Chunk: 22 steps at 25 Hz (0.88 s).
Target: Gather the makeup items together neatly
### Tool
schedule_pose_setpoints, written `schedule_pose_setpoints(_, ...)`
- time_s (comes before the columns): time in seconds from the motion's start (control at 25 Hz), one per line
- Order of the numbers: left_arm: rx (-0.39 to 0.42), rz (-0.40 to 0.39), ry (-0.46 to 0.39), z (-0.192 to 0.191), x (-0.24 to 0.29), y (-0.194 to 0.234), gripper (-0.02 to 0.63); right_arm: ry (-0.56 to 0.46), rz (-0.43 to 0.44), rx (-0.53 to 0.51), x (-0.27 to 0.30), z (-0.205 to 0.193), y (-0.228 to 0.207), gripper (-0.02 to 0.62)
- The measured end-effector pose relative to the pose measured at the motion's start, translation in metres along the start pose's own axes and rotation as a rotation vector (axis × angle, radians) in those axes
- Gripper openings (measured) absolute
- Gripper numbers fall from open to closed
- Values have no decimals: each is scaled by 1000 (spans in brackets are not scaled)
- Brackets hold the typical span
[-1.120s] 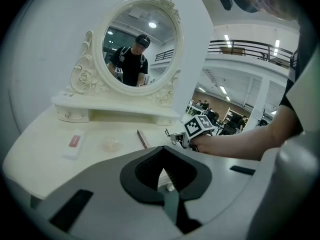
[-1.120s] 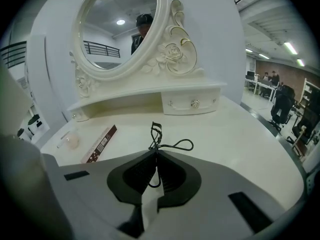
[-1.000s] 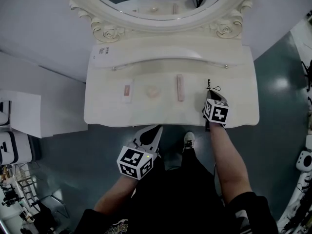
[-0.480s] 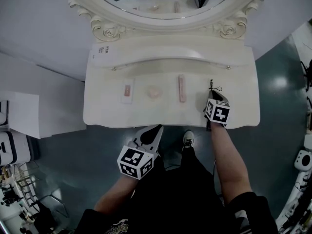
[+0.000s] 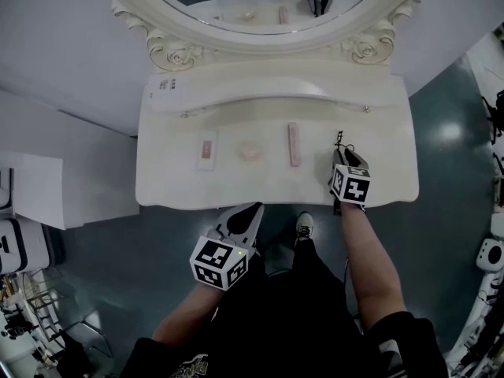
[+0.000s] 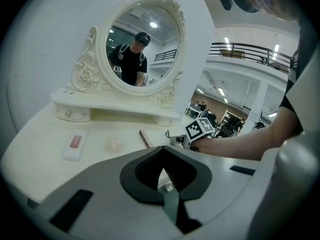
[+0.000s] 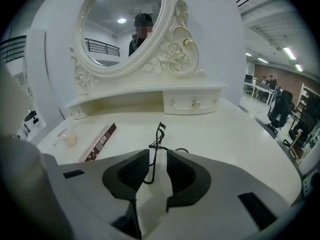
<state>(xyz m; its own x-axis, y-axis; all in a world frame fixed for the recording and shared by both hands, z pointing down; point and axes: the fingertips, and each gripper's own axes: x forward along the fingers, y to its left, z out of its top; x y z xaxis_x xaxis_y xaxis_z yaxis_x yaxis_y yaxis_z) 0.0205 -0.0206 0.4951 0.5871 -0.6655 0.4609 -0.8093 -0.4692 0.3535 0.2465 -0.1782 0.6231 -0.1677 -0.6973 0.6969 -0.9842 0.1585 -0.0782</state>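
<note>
My right gripper (image 5: pixel 344 152) has just been opening its fingers. The eyelash curler (image 7: pixel 157 134) lies loose on the desk (image 5: pixel 386 132), handles between the fingers and head pointing out to 12 o'clock. To bring it in, I'd close squarely on the handles, then lift it clear before carrying it toward the long brown box (image 5: pixel 293 143) at 9 o'clock. My left gripper (image 5: pixel 250 209) hovers off the desk's near edge, fingers closed on nothing.

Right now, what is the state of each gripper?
Left gripper: closed, empty.
Right gripper: jaws just opened; eyelash curler lies loose between them.
</note>
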Motion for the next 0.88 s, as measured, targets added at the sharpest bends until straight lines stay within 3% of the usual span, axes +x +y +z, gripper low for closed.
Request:
schedule_pose_setpoints(0.24, 11, -19, -10, 1, -6, -2, 8, -91, -18, -15, -31, 15, -2, 110)
schedule_pose_setpoints(0.28, 13, -20, -13, 1, -8, -2, 8, -117, -12, -11, -39, 20, 0, 71)
schedule_pose_setpoints(0.36, 15, -18, -19, 2, -11, -1, 8, -168, 22, 9, -57, 28, 9, 33)
schedule_pose_setpoints(0.48, 21, -15, -29, 5, -15, -1, 8, -227, 100, 32, -84, 38, 32, 29)
schedule_pose_setpoints(0.88, 39, -23, -65, 12, -43, 2, 8, -336, 286, -46, -179, 57, 126, 29)
